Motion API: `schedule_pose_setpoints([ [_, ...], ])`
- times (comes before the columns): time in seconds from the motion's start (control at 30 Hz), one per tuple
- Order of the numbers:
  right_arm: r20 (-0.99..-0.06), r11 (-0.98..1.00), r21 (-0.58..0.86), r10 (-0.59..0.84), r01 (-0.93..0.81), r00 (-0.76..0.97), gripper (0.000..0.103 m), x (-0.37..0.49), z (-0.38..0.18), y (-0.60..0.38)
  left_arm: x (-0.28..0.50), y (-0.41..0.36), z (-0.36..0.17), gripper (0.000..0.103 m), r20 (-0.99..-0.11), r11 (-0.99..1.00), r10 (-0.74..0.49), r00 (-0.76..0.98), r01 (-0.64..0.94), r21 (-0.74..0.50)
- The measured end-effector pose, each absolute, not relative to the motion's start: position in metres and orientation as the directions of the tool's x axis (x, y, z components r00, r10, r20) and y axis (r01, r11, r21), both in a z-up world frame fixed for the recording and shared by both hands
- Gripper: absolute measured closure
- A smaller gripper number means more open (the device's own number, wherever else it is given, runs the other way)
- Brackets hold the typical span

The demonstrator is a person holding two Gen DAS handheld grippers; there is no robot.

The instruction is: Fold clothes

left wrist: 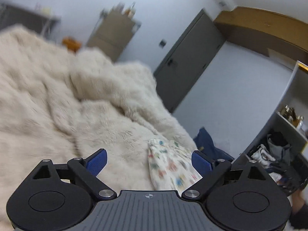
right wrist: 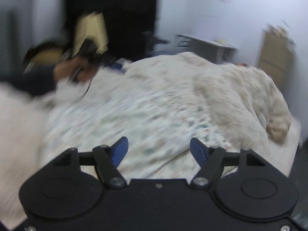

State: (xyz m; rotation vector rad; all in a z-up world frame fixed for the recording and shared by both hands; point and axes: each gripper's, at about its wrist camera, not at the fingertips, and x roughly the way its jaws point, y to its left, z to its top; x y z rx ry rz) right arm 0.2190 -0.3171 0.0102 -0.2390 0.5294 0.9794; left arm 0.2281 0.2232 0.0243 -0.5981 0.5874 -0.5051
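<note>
A white garment with small coloured prints (right wrist: 134, 119) lies spread on a fluffy cream blanket (right wrist: 240, 88); the right wrist view is blurred. My right gripper (right wrist: 158, 150) is open and empty just above the garment's near edge. In the left wrist view a corner of the same printed garment (left wrist: 171, 165) lies on the cream blanket (left wrist: 67, 100), between the fingers and nearer the right one. My left gripper (left wrist: 149, 160) is open and holds nothing. The left gripper with the hand on it (right wrist: 80, 67) also shows at the far left of the garment in the right wrist view.
A grey door (left wrist: 190, 61) and a white wall stand beyond the bed. A dark blue cloth (left wrist: 209, 144) lies off the bed's right edge. A white shelf unit with clothes (left wrist: 279, 150) stands at the right. A cardboard box (right wrist: 275, 57) and a grey desk (right wrist: 207, 46) stand behind the bed.
</note>
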Motion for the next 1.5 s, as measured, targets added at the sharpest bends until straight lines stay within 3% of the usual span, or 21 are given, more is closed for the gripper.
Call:
schedule_pose_setpoints([
  [0.1, -0.506, 0.593, 0.238, 0.751, -0.769, 0.423, 0.035, 0.307, -0.033, -0.294, 0.277, 0.198, -0.009, 0.014, -0.347, 0.653, -0.649, 0.677, 0.26, -0.712],
  [0.17, -0.508, 0.603, 0.358, 0.766, -0.713, 0.393, 0.042, 0.343, -0.064, -0.283, 0.294, 0.181, -0.019, 0.016, -0.326, 0.615, -0.692, 0.645, 0.289, -0.734],
  [0.2, -0.51, 0.603, 0.413, 0.774, -0.682, 0.375, 0.042, 0.361, -0.078, -0.278, 0.3, 0.17, -0.023, 0.026, -0.327, 0.598, -0.72, 0.613, 0.309, -0.739],
  [0.23, -0.515, 0.602, 0.459, 0.779, -0.653, 0.357, 0.044, 0.373, -0.09, -0.274, 0.304, 0.157, -0.026, 0.051, -0.345, 0.599, -0.741, 0.576, 0.334, -0.728],
  [0.27, -0.513, 0.592, 0.524, 0.793, -0.612, 0.328, 0.051, 0.384, -0.104, -0.269, 0.305, 0.151, -0.03, 0.062, -0.358, 0.605, -0.747, 0.561, 0.347, -0.717],
  [0.33, -0.475, 0.544, 0.605, 0.833, -0.582, 0.284, 0.053, 0.391, -0.12, -0.263, 0.304, 0.138, -0.025, 0.073, -0.395, 0.644, -0.739, 0.546, 0.4, -0.652],
  [0.43, -0.425, 0.492, 0.648, 0.867, -0.581, 0.259, 0.092, 0.393, -0.123, -0.256, 0.294, 0.139, -0.011, 0.086, -0.36, 0.651, -0.735, 0.574, 0.452, -0.609],
  [0.5, -0.36, 0.47, 0.63, 0.882, -0.619, 0.303, 0.093, 0.381, -0.111, -0.266, 0.288, 0.142, 0.0, 0.088, -0.308, 0.629, -0.753, 0.581, 0.499, -0.596],
  [0.63, -0.198, 0.447, 0.546, 0.891, -0.708, 0.409, 0.095, 0.335, -0.073, -0.301, 0.272, 0.118, 0.039, 0.088, -0.235, 0.585, -0.798, 0.555, 0.619, -0.524],
  [0.77, -0.144, 0.517, 0.435, 0.848, -0.737, 0.51, 0.095, 0.313, -0.037, -0.333, 0.284, 0.081, 0.08, 0.088, -0.224, 0.574, -0.813, 0.538, 0.675, -0.464],
  [0.87, -0.203, 0.618, 0.423, 0.777, -0.662, 0.595, 0.095, 0.333, -0.022, -0.36, 0.324, 0.05, 0.088, 0.081, -0.278, 0.618, -0.782, 0.557, 0.638, -0.46],
  [0.93, -0.318, 0.717, 0.399, 0.693, -0.572, 0.647, 0.091, 0.356, -0.031, -0.366, 0.351, 0.03, 0.072, 0.058, -0.399, 0.723, -0.691, 0.603, 0.553, -0.414],
  [0.97, -0.394, 0.769, 0.377, 0.638, -0.517, 0.662, 0.081, 0.368, -0.041, -0.365, 0.359, 0.024, 0.062, 0.053, -0.469, 0.779, -0.627, 0.622, 0.501, -0.377],
  [1.03, -0.559, 0.867, 0.316, 0.498, -0.386, 0.663, 0.072, 0.386, -0.071, -0.364, 0.374, 0.012, 0.042, 0.055, -0.594, 0.874, -0.484, 0.642, 0.393, -0.287],
  [1.07, -0.596, 0.89, 0.286, 0.455, -0.354, 0.662, 0.072, 0.383, -0.079, -0.367, 0.381, 0.005, 0.031, 0.055, -0.649, 0.912, -0.405, 0.644, 0.338, -0.234],
  [1.17, -0.573, 0.902, 0.22, 0.427, -0.371, 0.699, 0.07, 0.349, -0.079, -0.382, 0.341, 0.031, 0.042, 0.046, -0.568, 0.902, -0.425, 0.704, 0.384, -0.198],
  [1.2, -0.557, 0.894, 0.201, 0.44, -0.399, 0.704, 0.068, 0.33, -0.071, -0.387, 0.316, 0.045, 0.051, 0.036, -0.521, 0.898, -0.432, 0.736, 0.405, -0.173],
  [1.27, -0.539, 0.872, 0.158, 0.469, -0.463, 0.699, 0.049, 0.296, -0.054, -0.39, 0.27, 0.064, 0.068, 0.022, -0.44, 0.89, -0.433, 0.787, 0.45, -0.073],
  [1.37, -0.538, 0.81, 0.027, 0.506, -0.586, 0.674, 0.042, 0.223, -0.019, -0.383, 0.169, 0.095, 0.09, 0.021, -0.393, 0.82, -0.421, 0.817, 0.528, 0.22],
  [1.43, -0.555, 0.757, -0.08, 0.507, -0.648, 0.66, 0.042, 0.169, 0.002, -0.371, 0.112, 0.097, 0.092, 0.021, -0.412, 0.723, -0.39, 0.823, 0.552, 0.416],
  [1.5, -0.571, 0.71, -0.16, 0.501, -0.686, 0.651, 0.041, 0.125, 0.014, -0.356, 0.064, 0.094, 0.086, 0.021, -0.456, 0.617, -0.384, 0.803, 0.59, 0.52],
])
